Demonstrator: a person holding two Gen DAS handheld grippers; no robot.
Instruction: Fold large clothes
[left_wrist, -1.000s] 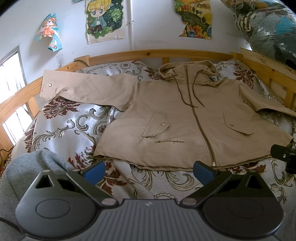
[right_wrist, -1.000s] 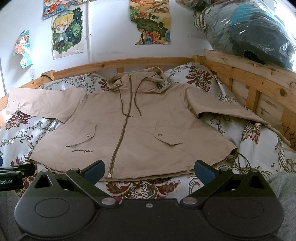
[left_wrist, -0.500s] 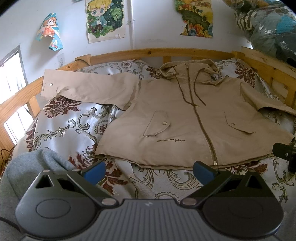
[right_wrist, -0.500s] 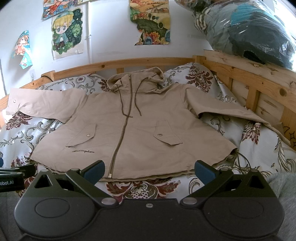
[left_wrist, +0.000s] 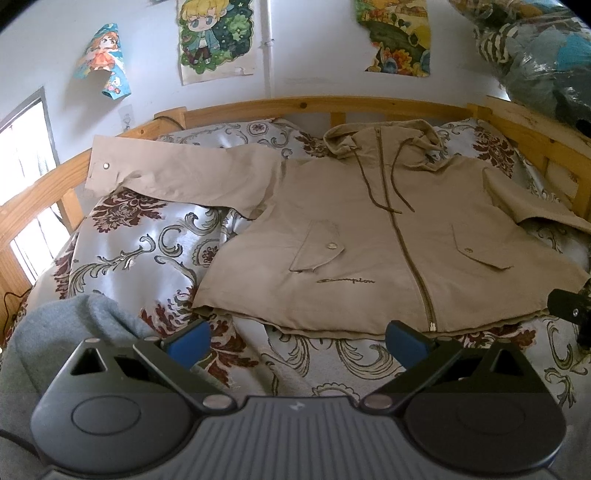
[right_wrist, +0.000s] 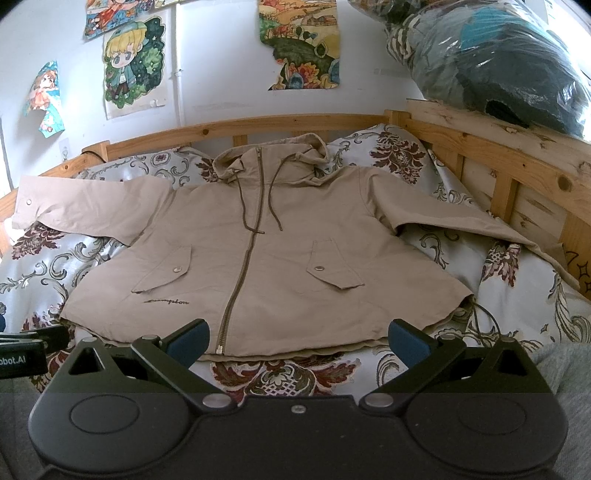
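We hold our left claw (left_wrist: 297, 339) and right claw (right_wrist: 297, 338) wide and empty near the hem, because the jacket (right_wrist: 258, 251) lies flat on the bed (right_wrist: 517, 280), ready to fold.

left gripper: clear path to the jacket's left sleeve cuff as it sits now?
Probably yes. The left gripper is open and empty near the hem, and the sleeve cuff lies spread flat by the bed rail, only patterned bedding between. It's a long reach, though.
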